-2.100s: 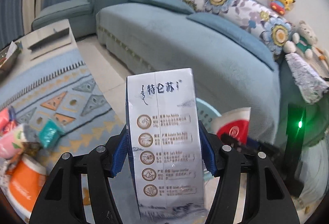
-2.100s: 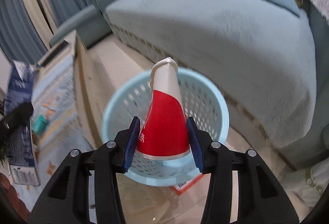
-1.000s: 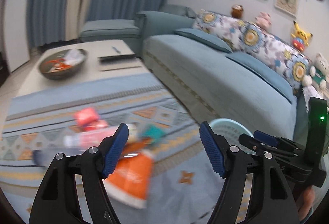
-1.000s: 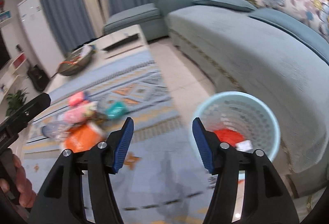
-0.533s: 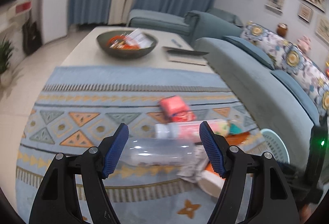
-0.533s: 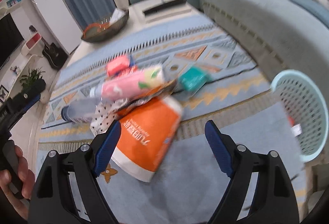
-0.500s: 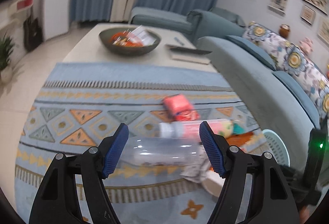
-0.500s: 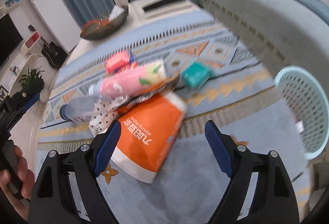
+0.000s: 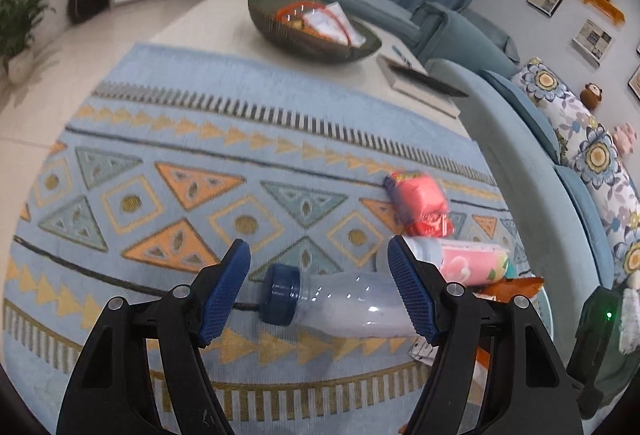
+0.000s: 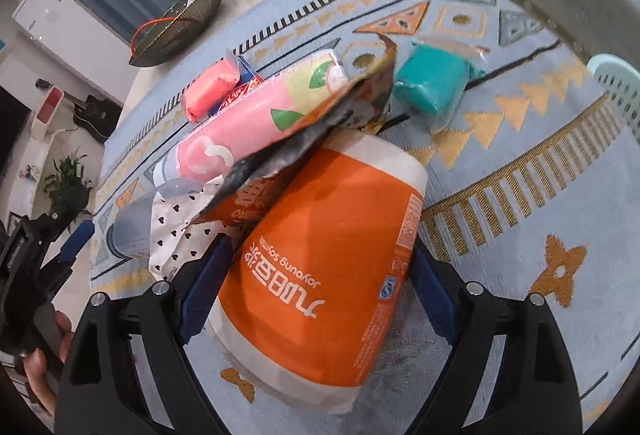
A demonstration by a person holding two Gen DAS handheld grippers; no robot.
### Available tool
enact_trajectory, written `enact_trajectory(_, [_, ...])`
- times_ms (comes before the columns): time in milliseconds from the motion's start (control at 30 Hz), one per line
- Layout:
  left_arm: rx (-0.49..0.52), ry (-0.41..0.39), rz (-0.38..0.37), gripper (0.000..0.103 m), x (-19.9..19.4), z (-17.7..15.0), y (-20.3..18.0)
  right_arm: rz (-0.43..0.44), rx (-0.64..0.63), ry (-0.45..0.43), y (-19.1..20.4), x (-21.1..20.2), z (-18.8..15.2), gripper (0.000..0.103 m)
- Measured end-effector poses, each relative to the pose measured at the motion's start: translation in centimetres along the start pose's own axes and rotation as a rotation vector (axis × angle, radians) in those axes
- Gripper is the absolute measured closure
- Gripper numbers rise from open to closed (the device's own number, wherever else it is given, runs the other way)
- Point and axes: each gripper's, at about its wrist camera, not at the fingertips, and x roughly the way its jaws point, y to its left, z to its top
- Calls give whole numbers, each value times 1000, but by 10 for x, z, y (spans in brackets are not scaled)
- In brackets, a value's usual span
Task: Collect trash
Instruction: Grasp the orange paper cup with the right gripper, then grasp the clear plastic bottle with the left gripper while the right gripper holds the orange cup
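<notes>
Straddling the orange cup (image 10: pixel 328 263) on the rug (image 10: pixel 520 203), the right gripper (image 10: pixel 316 283) is opening, pads clear of its sides. The left gripper (image 9: pixel 320 291) hangs released, the clear bottle (image 9: pixel 340 301) lying between its jaws, untouched, cap toward the left jaw.

left gripper (image 9: pixel 320 291): carton gone, over clear bottle (image 9: pixel 344 301); right gripper (image 10: pixel 316 271): red cup gone, around orange cup (image 10: pixel 324 255)
</notes>
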Motion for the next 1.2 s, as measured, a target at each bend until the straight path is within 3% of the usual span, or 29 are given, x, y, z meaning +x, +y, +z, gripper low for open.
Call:
enact_trajectory(67, [8,47,-25,40,8,-3,0,-20,-38,-4,0,-5,-4,26])
enact_trajectory(200, [61,137,-56,65,17,-13,-11,-79,-113,-2,-6,-21,-11,35])
enact_trajectory(333, [132,203,-130,66,7,-29,-30,-173,-182,-37,-19,-41,-18,42])
enact_trajectory(467, [253,303,-254,66,-9,-61,-57,-200,-214,-74,-31,-52,-23,44])
enact_trajectory(533, [306,344,-314,64,-14,-72,-70,-220,-233,-102,-35,-57,-25,44])
enact_trajectory(600, [365,329,-327,60,-21,-78,-82,-256,-271,-140,-38,-65,-27,44])
enact_trajectory(700, [362,219,-282,47,-26,-65,-86,-315,-327,-200,-38,-74,-29,44])
enact_trajectory(800, [339,104,-189,32,-21,-45,-86,-298,-318,-198,-45,-74,-27,44])
enact_trajectory(867, [310,76,-156,27,-6,-32,-86,-293,-312,-187,-50,-72,-26,44])
enact_trajectory(1000, [217,177,-193,28,27,-27,-71,-297,-312,-184,-58,-71,-24,44])
enact_trajectory(1200, [310,347,-259,28,30,-52,-85,-257,-249,-162,-74,-75,-18,44])
